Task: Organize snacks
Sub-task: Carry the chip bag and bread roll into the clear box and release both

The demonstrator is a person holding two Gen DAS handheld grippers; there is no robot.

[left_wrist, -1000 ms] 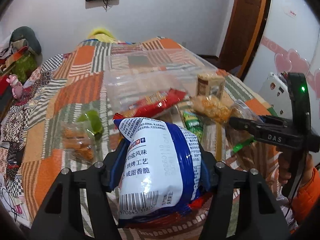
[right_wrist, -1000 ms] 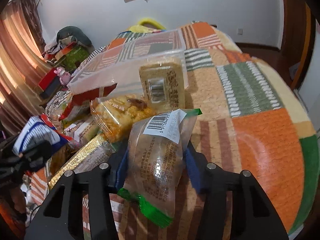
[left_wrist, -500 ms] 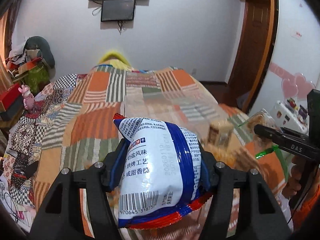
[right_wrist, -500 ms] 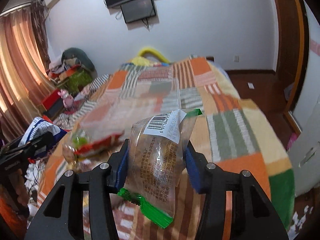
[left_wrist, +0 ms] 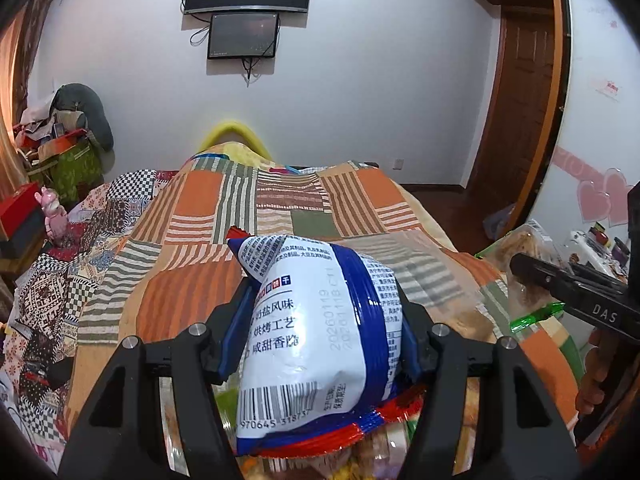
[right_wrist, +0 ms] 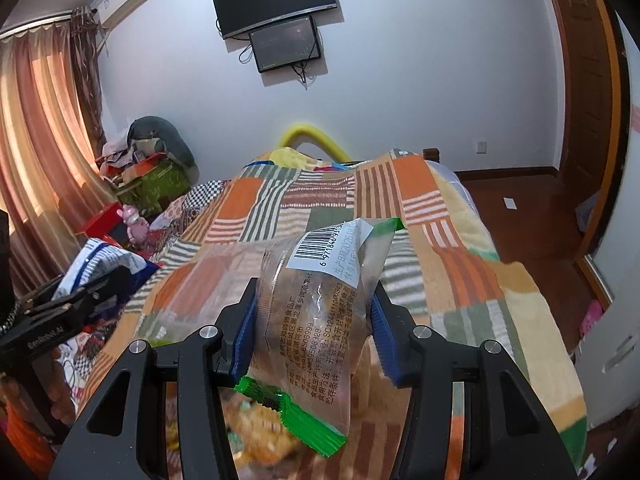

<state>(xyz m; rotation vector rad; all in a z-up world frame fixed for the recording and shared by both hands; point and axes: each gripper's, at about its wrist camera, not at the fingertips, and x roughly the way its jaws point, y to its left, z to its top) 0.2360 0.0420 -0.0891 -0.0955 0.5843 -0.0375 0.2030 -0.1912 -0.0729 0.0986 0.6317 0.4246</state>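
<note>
The left gripper [left_wrist: 320, 336] is clamped on a puffy white-and-blue foil snack bag with a red sealed edge [left_wrist: 316, 344], its blue pads pressing the bag's flanks at nine and three o'clock. The right gripper [right_wrist: 312, 332] is likewise clamped on a clear plastic pastry packet with green sealed ends and a white barcode label [right_wrist: 316, 320], squeezed at its waist. Both packets hang clear above the bed's orange, green and cream patchwork blanket [left_wrist: 280, 216].

In the right wrist view the other gripper and its bag show at nine o'clock; in the left wrist view the right gripper's dark finger [left_wrist: 568, 288] sits at three o'clock, with a hand below it.

A blurred heap of loose snacks [right_wrist: 256, 432] lies at six o'clock under the held packets, and a clear plastic container [right_wrist: 208, 292] appears faintly at about ten o'clock of the pastry packet, its outline hard to make out.

The step in hand looks like carrying: two items picked, neither yet placed. The next move likely calls for bringing each packet over its destination, lowering it, and only then parting the jaws, one side at a time so neither bag drops askew.
</note>
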